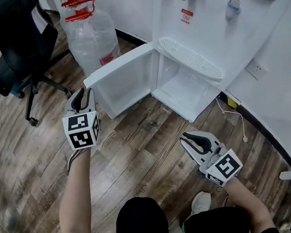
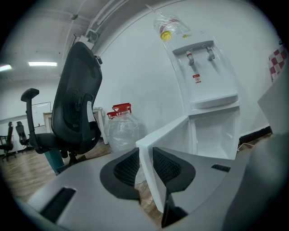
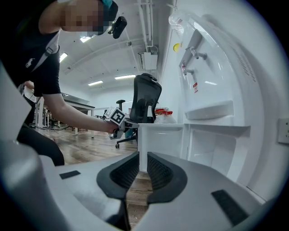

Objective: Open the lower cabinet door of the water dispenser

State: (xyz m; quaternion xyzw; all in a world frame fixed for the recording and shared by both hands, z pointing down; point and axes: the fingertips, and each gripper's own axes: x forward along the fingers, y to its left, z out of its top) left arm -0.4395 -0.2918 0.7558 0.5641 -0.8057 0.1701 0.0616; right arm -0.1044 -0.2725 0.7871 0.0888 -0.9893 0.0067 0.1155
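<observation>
The white water dispenser point(image 1: 203, 24) stands against the wall, and its lower cabinet door point(image 1: 126, 76) is swung wide open to the left, so the empty white compartment point(image 1: 186, 88) shows. My left gripper point(image 1: 84, 92) is level at the door's free end. In the left gripper view its jaws point(image 2: 145, 151) stand a narrow gap apart, with the door's point(image 2: 171, 135) vertical edge showing through the gap just beyond the pads. My right gripper point(image 1: 185, 137) hovers over the floor in front of the compartment. Its jaws point(image 3: 143, 155) are also narrowly apart, nothing is between them, and they point at the door point(image 3: 160, 140).
A large clear water bottle with a red cap point(image 1: 93, 36) stands left of the dispenser, behind the open door. A black office chair point(image 1: 19, 44) is at the far left. A wall socket point(image 1: 257, 68) and a loose cable point(image 1: 236, 114) are on the right. The floor is wood plank point(image 1: 139, 155).
</observation>
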